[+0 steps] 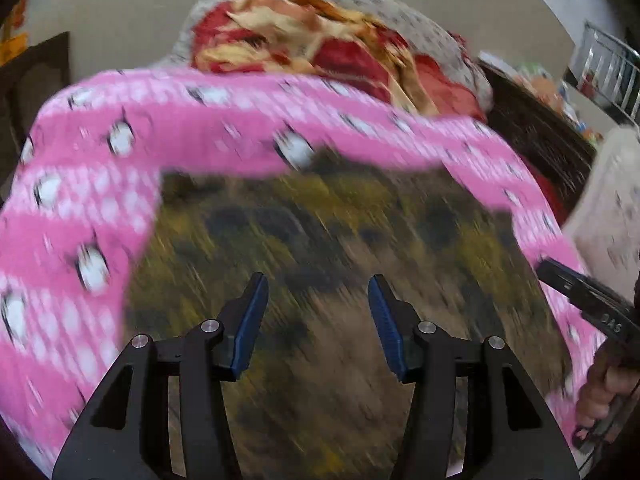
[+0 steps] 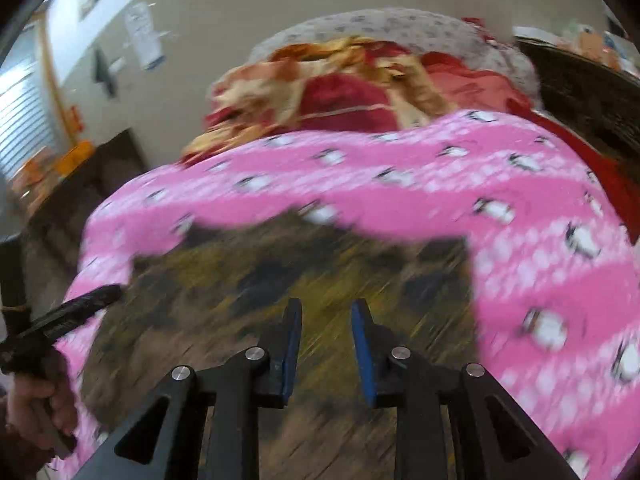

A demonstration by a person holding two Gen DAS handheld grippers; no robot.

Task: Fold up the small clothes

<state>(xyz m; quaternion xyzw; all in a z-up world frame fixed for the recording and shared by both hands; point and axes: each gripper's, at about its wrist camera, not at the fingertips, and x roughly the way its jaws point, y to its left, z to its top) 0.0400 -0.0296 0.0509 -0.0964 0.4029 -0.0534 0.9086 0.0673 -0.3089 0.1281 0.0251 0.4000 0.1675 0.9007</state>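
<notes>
Lying flat just ahead of both tools: olive-and-black patterned garment (image 1: 320,264), blurred, on pink penguin-print blanket (image 1: 100,184). Looking soft, light, limp; near corners seeming best to pinch. Left tool (image 1: 318,312) and right tool (image 2: 326,332) hanging released, gripping nothing.

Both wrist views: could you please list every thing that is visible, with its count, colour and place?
pink garment: one, pink with white dots and penguin figures, spread around the nearer cloth, under the tools.
olive patterned cloth: one, olive, brown and black, blurred, lying in the middle in front of both tools.
red and cream cloth: one crumpled heap, behind the pink garment.
grey-white dotted fabric: one, at the far end behind the red heap.
left tool: one, black with blue pads, open, nothing between them.
right tool: one, black with blue pads, open, empty.
hand: one, holding the left tool's handle.
</notes>
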